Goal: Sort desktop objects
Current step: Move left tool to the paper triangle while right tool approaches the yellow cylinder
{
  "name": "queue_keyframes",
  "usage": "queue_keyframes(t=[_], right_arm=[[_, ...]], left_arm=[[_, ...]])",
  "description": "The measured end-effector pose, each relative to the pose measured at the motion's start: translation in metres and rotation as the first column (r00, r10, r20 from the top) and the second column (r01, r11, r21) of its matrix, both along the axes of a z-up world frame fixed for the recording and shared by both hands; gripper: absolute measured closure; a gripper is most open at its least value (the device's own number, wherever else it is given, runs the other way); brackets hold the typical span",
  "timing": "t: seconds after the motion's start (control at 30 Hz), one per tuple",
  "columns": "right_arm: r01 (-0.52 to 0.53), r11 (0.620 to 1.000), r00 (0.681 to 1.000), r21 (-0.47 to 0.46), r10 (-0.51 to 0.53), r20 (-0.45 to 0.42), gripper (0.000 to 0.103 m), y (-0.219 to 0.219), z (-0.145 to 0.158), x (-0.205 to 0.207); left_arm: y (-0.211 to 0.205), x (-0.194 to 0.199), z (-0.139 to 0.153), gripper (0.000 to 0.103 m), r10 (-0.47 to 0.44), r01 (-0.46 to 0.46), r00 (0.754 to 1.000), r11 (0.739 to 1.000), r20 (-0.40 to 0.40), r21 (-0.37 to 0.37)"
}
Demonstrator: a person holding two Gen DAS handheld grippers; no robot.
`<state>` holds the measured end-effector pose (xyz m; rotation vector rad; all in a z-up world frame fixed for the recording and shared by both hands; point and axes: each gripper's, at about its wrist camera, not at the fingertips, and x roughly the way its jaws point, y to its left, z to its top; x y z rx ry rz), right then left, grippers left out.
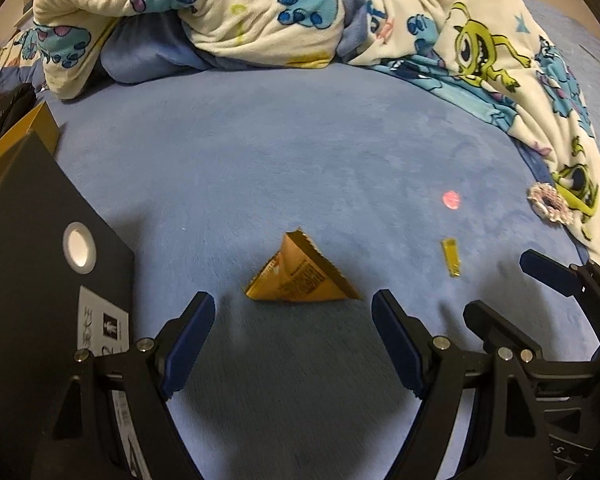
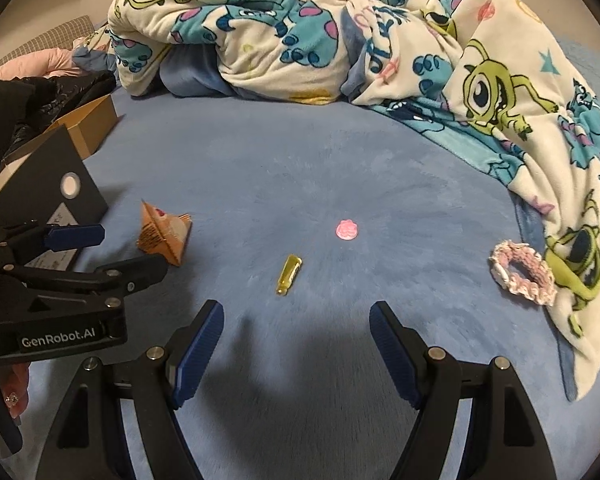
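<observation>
My left claw point(image 1: 293, 322) hangs spread wide over the blue sheet point(image 1: 300, 152), gripping nothing. The orange packet point(image 1: 300, 278) lies just ahead of its tips, between the lines of the two fingers, not touched. A black box point(image 1: 32, 248) stands at its left. My right claw point(image 2: 296, 330) is spread wide too, and empty. The yellow tube point(image 2: 288, 275) lies just beyond its tips, nearer the left finger. The pink disc point(image 2: 346, 230) sits farther ahead, and the scrunchie point(image 2: 522, 272) lies off right, against the blanket point(image 2: 500, 80).

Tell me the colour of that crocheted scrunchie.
Pink and white scrunchie, clearest in the right wrist view.
</observation>
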<state>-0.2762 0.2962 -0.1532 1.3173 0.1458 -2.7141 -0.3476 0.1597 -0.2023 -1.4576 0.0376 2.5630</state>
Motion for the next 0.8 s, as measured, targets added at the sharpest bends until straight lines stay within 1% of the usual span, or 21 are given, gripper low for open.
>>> queue_keyframes(t=[0.13,0.23,0.47,0.7,0.8], right_arm=[[-0.003,1.000,1.000,-0.012,0.003,0.007,0.026,-0.002,-0.009,-0.010],[-0.006,1.000,1.000,-0.011,0.006,0.015,0.026,-0.005,-0.015,-0.017],[0.033,0.999,0.999,-0.014,-0.033,0.021,0.026,-0.001,-0.029,-0.028],[0.032,0.999,0.999,-0.003,-0.032,0.010,0.031,-0.001,-0.035,-0.032],[0.034,0.999,0.999,-0.006,-0.034,0.005,0.036,0.000,-0.036,-0.033]], left_arm=[[-0.002,-0.009,-0.009,0.021,0.011,-0.011,1.000,1.000,0.013,0.009],[-0.002,-0.013,-0.013,0.021,0.009,-0.009,1.000,1.000,0.008,0.015],[0.004,-0.022,-0.019,0.021,-0.009,0.009,1.000,1.000,0.004,-0.005],[0.008,-0.028,-0.023,0.021,0.004,-0.004,1.000,1.000,0.000,-0.006],[0.010,-0.030,-0.024,0.022,0.001,-0.001,1.000,1.000,-0.005,-0.012]])
